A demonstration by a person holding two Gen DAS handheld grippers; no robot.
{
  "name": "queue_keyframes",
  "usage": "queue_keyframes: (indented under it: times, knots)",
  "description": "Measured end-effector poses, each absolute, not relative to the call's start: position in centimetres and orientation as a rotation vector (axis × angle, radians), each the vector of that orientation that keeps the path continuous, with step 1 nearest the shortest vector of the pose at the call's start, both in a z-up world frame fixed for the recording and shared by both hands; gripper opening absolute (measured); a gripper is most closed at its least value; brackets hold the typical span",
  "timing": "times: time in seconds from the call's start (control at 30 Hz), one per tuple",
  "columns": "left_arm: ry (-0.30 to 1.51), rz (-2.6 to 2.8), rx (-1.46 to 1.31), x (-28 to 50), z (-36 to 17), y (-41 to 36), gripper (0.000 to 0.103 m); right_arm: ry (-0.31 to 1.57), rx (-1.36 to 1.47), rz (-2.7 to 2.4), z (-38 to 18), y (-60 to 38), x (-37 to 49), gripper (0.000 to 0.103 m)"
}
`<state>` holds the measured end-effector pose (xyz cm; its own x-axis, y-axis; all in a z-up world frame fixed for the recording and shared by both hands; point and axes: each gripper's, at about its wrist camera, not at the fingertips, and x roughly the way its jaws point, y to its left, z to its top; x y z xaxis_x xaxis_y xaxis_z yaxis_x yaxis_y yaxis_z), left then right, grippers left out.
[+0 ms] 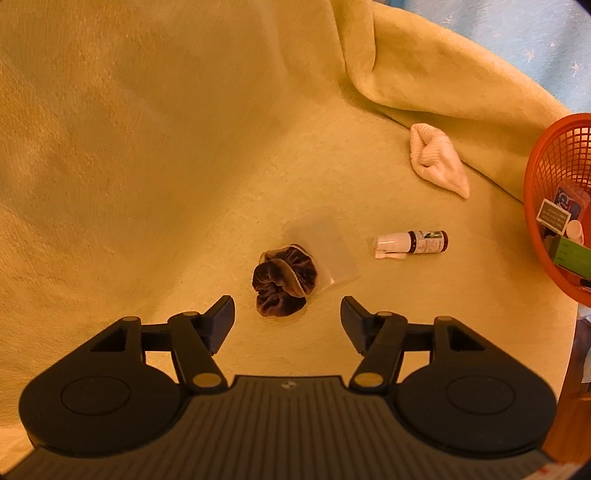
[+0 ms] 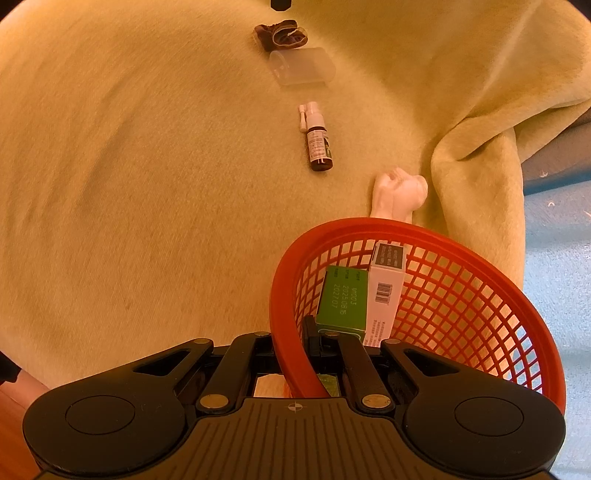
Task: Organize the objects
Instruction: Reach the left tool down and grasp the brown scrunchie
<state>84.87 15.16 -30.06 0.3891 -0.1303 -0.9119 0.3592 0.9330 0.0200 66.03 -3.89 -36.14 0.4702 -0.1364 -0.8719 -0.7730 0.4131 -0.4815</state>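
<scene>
Our left gripper (image 1: 287,318) has its jaws spread wide and holds nothing; it hangs above the yellow-green blanket (image 1: 147,147). Just ahead of its fingertips (image 1: 221,314) lies a dark brown velvet scrunchie (image 1: 283,282), apart from both fingers. Touching the scrunchie on its far right side is a clear plastic container (image 1: 325,251) lying on its side. Farther right, a small dark spray bottle (image 1: 413,243) with a white nozzle lies flat on the blanket, and beyond it sits a folded white cloth (image 1: 437,158) near a raised fold of the blanket. At the right edge we see the orange basket (image 1: 535,177).

Our right gripper (image 2: 293,341) is clamped on the near rim of the orange basket (image 2: 284,295), one finger outside the wall and one inside. Inside the basket a green box (image 2: 341,299) and a white box with a barcode (image 2: 386,284) stand side by side, touching. Just past the far rim lies the white cloth (image 2: 400,194). Farther out, the spray bottle (image 2: 317,140), the clear container (image 2: 303,66) and the scrunchie (image 2: 280,34) lie roughly in a line on the blanket (image 2: 129,166).
</scene>
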Motion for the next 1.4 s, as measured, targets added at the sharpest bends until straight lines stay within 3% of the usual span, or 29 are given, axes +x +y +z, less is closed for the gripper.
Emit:
queue_keyframes:
  times: [0.5, 0.77, 1.17, 1.37, 1.4]
  knots:
    - [1.147, -0.253, 0.119, 87.3, -33.8, 17.0, 0.061, 1.027, -1.103, 0.507, -36.2, -3.8, 65.9, 0.003]
    - [1.155, -0.267, 0.115, 88.3, -35.3, 16.3, 0.053, 1.025, -1.103, 0.512, -36.4, -3.7, 65.8, 0.002]
    - [1.199, -0.307, 0.126, 88.3, -37.0, 16.1, 0.027, 1.022, -1.100, 0.517, -36.5, -3.6, 65.8, 0.002]
    - [1.181, -0.309, 0.123, 87.9, -36.1, 16.3, 0.005, 1.024, -1.099, 0.515, -36.5, -3.5, 65.8, 0.002]
    - [1.180, -0.315, 0.128, 87.7, -35.8, 16.3, 0.005, 1.024, -1.100, 0.514, -36.4, -3.6, 65.9, 0.002]
